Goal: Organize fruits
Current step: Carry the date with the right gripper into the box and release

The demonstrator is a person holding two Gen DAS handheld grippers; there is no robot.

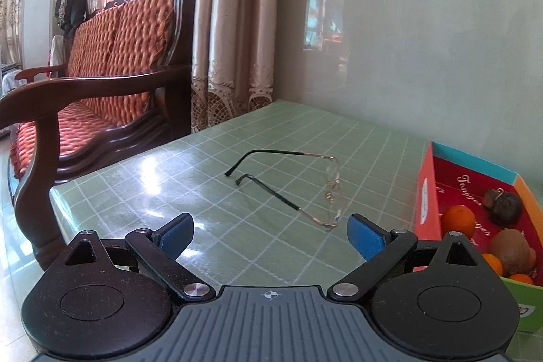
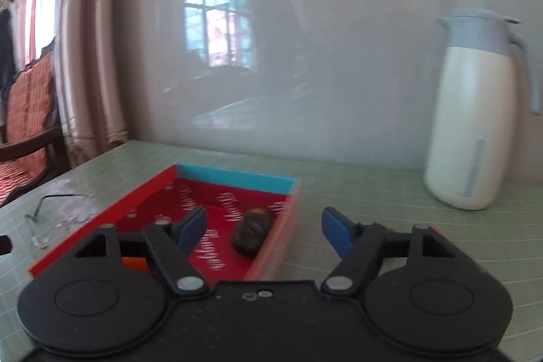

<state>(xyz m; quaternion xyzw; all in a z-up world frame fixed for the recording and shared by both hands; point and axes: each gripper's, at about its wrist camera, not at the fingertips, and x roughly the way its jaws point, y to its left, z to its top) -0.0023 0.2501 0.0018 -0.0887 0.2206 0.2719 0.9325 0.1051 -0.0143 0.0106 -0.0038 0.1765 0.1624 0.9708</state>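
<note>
A red cardboard box [image 1: 428,192] stands at the right of the green table, holding an orange [image 1: 458,219], a brown kiwi [image 1: 509,251], a dark wrinkled fruit [image 1: 505,204] and more oranges [image 1: 492,263] near its front. My left gripper [image 1: 271,234] is open over the bare cloth left of the box, nothing between its blue pads. In the right wrist view my right gripper [image 2: 264,229] is open above the box [image 2: 234,175]. The dark fruit [image 2: 249,233] lies on the box floor between the spread fingers, untouched by the pads. A bit of orange [image 2: 134,263] shows behind the left finger.
Thin-framed glasses [image 1: 305,189] lie open on the green checked tablecloth [image 1: 203,165], left of the box. A white jug with a blue lid [image 2: 471,124] stands at the back right near the glossy wall. A wooden sofa with orange cushions [image 1: 112,67] stands beyond the table's left edge.
</note>
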